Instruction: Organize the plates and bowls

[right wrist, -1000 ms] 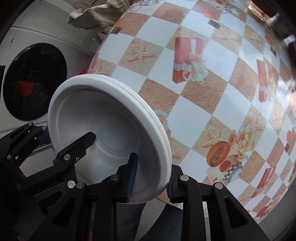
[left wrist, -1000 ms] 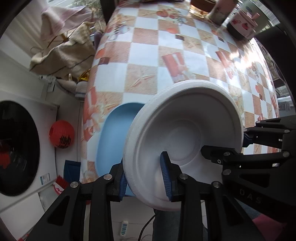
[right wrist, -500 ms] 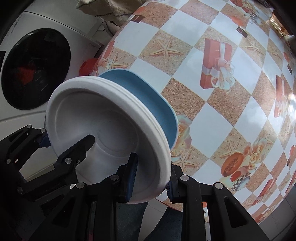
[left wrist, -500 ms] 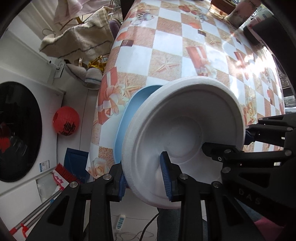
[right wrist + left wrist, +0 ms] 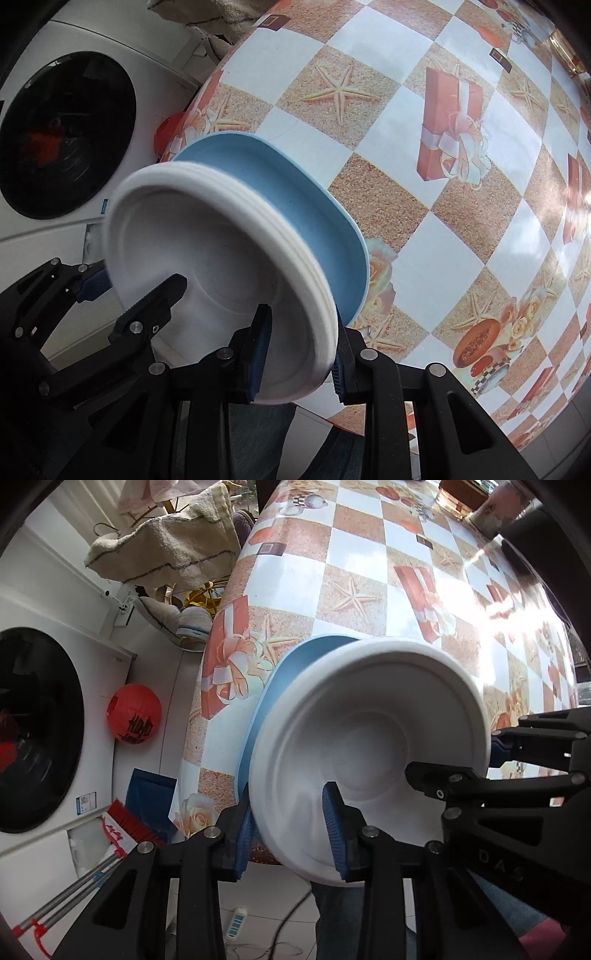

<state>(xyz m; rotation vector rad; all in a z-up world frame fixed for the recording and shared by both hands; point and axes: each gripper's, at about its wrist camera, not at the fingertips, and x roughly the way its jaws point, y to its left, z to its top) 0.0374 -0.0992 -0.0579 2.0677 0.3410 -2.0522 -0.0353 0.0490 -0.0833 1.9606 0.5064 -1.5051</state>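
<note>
White bowl [image 5: 369,738] clamped by both grippers, L [image 5: 288,834] & R [image 5: 295,354].

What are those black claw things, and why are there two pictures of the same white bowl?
Those are tongs that a person holds, one in each hand, with a tiny camera on each. One picture looks along the left tongs, the other along the right tongs. Both pinch the rim of the same white bowl, from opposite sides, so you see it twice. Behind the bowl is a blue plate, above a table covered with a checkered cloth of starfish and gift boxes. Beside the table stand a washing machine and a red lantern.
</note>
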